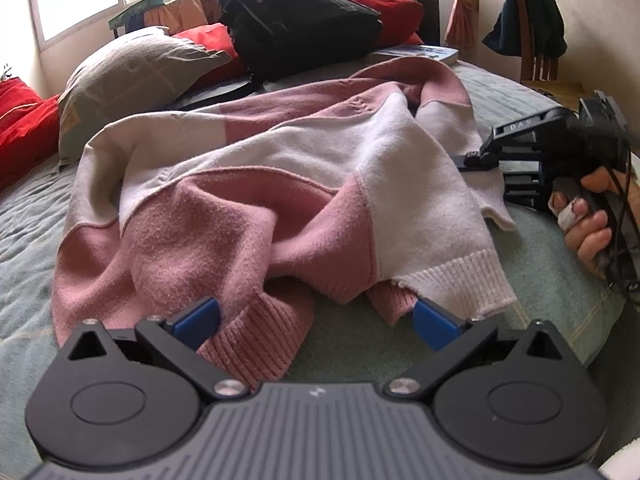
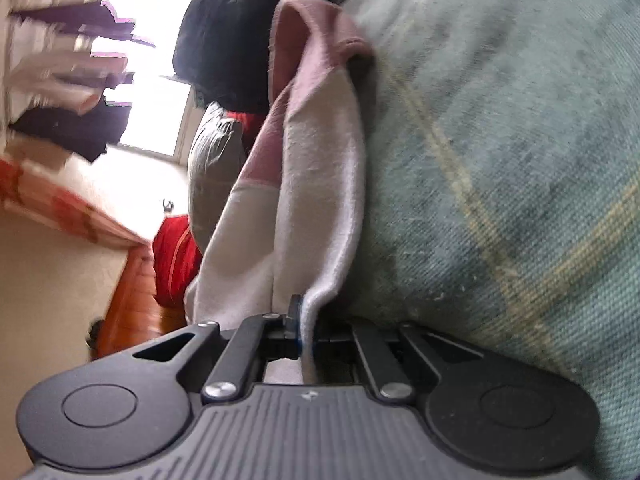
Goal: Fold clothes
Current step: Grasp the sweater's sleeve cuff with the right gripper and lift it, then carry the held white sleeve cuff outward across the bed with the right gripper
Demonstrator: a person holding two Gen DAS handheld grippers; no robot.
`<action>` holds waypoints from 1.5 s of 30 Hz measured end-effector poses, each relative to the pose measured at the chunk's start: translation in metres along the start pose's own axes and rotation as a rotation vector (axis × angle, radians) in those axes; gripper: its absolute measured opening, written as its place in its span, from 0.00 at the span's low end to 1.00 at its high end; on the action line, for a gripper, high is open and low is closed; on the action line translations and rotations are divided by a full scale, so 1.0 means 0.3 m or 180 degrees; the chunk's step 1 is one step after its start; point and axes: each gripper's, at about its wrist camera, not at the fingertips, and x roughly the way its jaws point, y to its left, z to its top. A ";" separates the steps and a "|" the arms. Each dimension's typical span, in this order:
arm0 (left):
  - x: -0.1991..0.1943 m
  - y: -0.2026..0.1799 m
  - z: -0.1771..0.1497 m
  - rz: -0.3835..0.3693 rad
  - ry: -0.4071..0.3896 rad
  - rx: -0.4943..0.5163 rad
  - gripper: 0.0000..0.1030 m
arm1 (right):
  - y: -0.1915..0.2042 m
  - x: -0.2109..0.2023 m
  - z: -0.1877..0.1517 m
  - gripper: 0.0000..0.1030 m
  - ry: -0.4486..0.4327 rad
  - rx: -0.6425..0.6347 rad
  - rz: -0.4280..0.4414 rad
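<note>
The sweater (image 1: pixel 256 184), pink and white, lay crumpled in the middle of the bed (image 1: pixel 532 280), and I saw its ribbed hem at the near edge, just in front of my left gripper (image 1: pixel 316 322). That gripper had its jaws spread wide, with the blue pads (image 1: pixel 200 318) on both sides of the hem folds, and nothing was pinched between them. My right gripper (image 2: pixel 302 330) had its jaws pressed together on the white edge of the sweater at its right side; in the left view the hand (image 1: pixel 592 220) holding it was at the right border of the bed. To the right of the sweater the green cover was bare, so there was open room there, and also a strip was free between the two hem folds. Behind the sweater stood a black backpack (image 1: pixel 296 16), a grey pillow (image 1: pixel 132 76) to its left, red cushions (image 1: pixel 24 128) at the left side, and a book (image 1: pixel 420 54) close to the far edge of the sweater. A chair (image 1: pixel 536 40) with a dark garment on it stood beyond the bed on the right.
</note>
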 end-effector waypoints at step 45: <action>0.027 -0.065 0.068 0.0038 0.0033 0.0218 0.99 | 0.146 -0.226 0.832 0.06 -0.0506 -0.1518 -0.3063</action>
